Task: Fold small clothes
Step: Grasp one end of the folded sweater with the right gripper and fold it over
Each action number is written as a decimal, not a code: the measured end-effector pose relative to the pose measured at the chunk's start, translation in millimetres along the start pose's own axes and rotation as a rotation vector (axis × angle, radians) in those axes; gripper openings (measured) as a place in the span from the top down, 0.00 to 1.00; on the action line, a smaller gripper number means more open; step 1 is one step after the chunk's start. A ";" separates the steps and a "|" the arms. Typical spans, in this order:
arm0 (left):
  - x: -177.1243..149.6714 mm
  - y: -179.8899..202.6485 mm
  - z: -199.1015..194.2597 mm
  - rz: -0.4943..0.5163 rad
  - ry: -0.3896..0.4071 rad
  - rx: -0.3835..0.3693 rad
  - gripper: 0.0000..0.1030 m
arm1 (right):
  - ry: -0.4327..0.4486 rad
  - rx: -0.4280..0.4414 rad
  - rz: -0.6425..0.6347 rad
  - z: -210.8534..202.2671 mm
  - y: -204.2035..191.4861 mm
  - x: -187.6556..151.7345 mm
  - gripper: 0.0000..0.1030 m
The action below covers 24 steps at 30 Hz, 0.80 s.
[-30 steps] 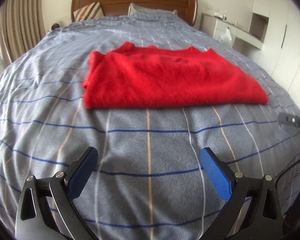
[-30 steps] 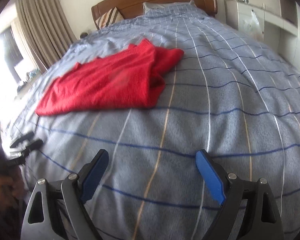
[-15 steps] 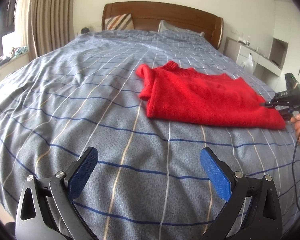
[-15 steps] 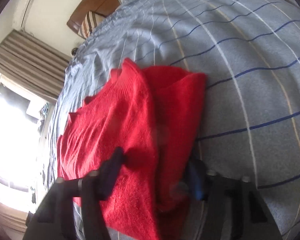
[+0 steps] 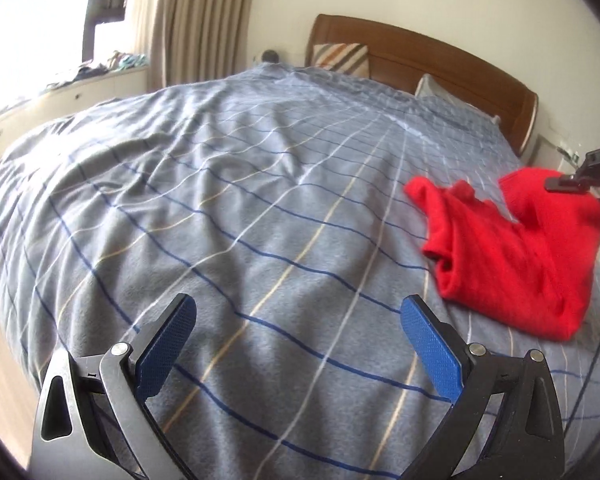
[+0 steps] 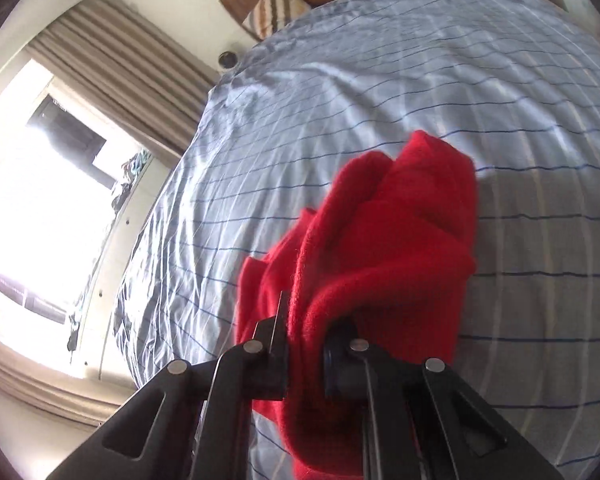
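Observation:
A red knitted sweater lies folded on the bed at the right of the left wrist view. My right gripper is shut on one end of the sweater and lifts that end off the bed, so the cloth bunches and hangs over the fingers. The right gripper also shows at the right edge of the left wrist view, at the raised end of the sweater. My left gripper is open and empty, above the bedspread, well to the left of the sweater.
The bed has a grey-blue checked cover and a wooden headboard with a striped pillow. Curtains and a bright window sill stand to the left. A cable hangs at the right.
My right gripper closed on the sweater's end and lifted it, bunching the cloth. My left gripper swung left, away from the sweater, and stayed open.

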<state>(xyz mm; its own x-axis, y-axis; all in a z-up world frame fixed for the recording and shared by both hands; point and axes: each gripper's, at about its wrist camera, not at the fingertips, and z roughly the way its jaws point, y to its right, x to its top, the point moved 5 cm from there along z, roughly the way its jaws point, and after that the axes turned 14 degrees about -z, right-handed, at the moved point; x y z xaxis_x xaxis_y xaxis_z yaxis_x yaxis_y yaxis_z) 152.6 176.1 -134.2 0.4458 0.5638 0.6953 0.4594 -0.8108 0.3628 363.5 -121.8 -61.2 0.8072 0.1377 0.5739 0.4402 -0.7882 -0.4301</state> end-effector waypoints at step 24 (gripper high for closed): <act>1.0 -19.0 5.5 -0.081 -0.035 0.004 0.01 | -0.041 -0.051 -0.458 27.5 -91.7 -61.7 0.44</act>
<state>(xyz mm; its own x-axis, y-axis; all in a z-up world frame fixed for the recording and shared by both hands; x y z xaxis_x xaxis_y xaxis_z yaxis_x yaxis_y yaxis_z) 148.5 193.0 -143.8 0.4337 0.6325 0.6418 0.4979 -0.7619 0.4143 284.1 -41.6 -76.3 0.5493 0.5012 0.6686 0.7360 -0.6691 -0.1031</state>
